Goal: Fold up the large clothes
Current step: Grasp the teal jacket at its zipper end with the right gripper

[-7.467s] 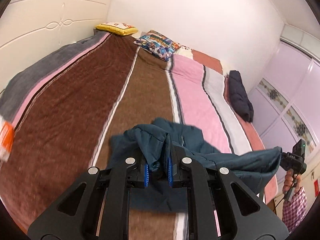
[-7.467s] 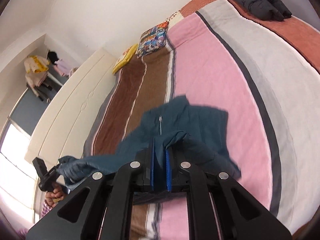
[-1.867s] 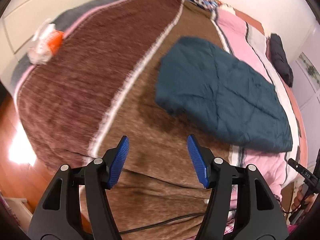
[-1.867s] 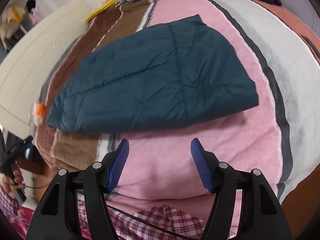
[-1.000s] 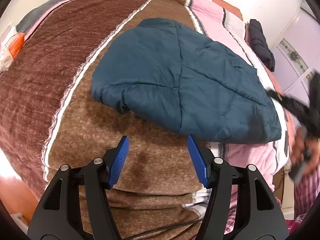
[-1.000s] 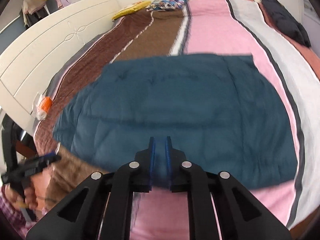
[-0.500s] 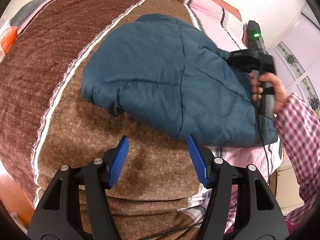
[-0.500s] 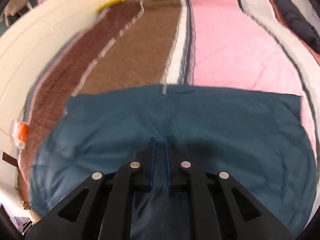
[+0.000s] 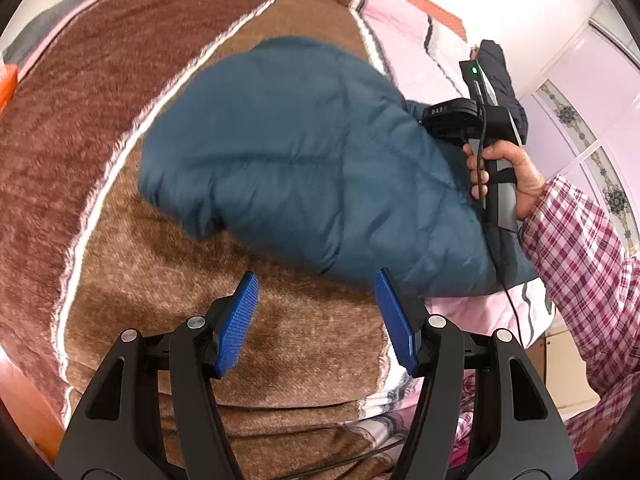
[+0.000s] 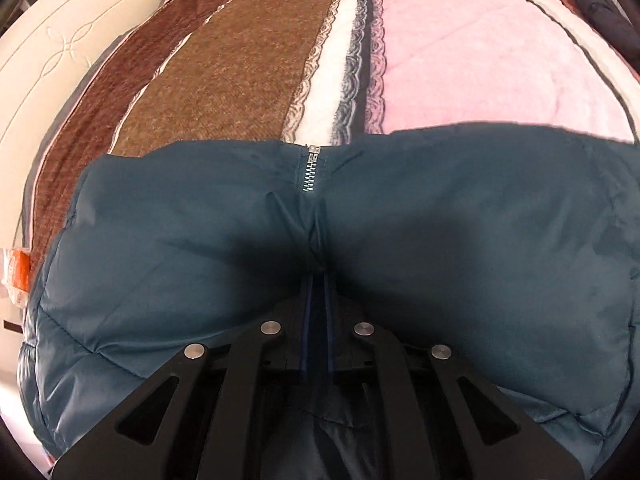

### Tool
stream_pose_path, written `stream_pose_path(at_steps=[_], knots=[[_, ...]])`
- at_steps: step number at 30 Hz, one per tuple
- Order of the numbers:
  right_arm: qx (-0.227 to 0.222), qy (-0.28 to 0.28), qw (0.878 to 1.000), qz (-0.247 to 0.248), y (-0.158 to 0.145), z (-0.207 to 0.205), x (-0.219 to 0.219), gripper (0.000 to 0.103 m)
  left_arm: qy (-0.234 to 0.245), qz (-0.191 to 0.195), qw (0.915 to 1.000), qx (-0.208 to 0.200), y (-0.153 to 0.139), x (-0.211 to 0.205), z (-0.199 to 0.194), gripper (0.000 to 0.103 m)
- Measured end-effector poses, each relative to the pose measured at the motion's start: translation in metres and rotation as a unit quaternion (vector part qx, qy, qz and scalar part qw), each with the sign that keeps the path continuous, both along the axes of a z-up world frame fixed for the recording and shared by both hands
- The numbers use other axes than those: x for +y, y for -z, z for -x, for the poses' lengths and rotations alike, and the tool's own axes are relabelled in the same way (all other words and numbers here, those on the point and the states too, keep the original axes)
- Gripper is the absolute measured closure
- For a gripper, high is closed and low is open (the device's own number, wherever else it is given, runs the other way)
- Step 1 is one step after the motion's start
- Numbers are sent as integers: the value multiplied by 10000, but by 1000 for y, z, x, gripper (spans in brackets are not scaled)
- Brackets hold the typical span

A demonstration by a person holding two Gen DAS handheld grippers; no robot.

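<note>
The letters "DAS" showed in white on the black body of the right gripper [image 9: 460, 114], beside a lit green lamp; no other writing could be read; the jacket [image 9: 304, 160] was a teal quilted puffer of smooth, slightly glossy cloth, plump and rounded, lying on the bed [image 9: 100, 92] across a fuzzy blanket striped in dark brown, tan, white and pink; a metal zipper [image 10: 310, 172] ran down its middle in the right wrist view; the right gripper [image 10: 316, 284] had its jaws pressed almost together on a pinch of the jacket's cloth just below that zipper; the left gripper [image 9: 316, 316] hung with jaws spread wide, holding nothing, blue ribbed pads [image 9: 236, 320] over the tan stripe just short of the jacket's near edge; a hand [image 9: 508, 172] in a plaid sleeve [image 9: 580, 260] gripped the right handle.
</note>
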State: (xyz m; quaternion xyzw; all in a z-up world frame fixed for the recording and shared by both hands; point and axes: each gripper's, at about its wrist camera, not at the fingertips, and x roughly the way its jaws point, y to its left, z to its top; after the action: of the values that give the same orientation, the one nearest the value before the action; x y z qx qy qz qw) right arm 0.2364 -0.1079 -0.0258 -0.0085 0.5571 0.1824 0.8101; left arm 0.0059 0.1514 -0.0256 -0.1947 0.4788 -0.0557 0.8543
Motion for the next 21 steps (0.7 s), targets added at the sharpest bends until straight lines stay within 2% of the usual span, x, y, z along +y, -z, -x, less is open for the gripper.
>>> stream_pose_path(at_steps=[3, 5, 7, 11, 13, 16, 21], knots=[[-74, 30, 9999, -60, -14, 4, -3, 97, 110, 185, 9997, -141, -10, -2, 4, 43], [-195, 67, 9992, -345, -32, 18, -15, 97, 321, 476, 9980, -260, -16, -8, 2, 43], [-324, 3, 9979, -563, -47, 33, -25, 97, 759, 853, 9925, -428, -25, -26, -1, 43], [-337, -227, 9959, -807, -64, 62, -45, 97, 1567, 1180, 9775, -771, -40, -70, -17, 43], [-312, -349, 9960, -765, -65, 69, -50, 97, 1866, 1201, 9717, -807, -40, -92, -30, 43], [-247, -434, 9972, -557, -59, 70, -47, 97, 2138, 977, 9691, -748, -29, -125, -51, 49], [-35, -561, 9974, -445, -44, 60, -33, 97, 2310, 920, 9683, -244, 7, -154, -81, 54]])
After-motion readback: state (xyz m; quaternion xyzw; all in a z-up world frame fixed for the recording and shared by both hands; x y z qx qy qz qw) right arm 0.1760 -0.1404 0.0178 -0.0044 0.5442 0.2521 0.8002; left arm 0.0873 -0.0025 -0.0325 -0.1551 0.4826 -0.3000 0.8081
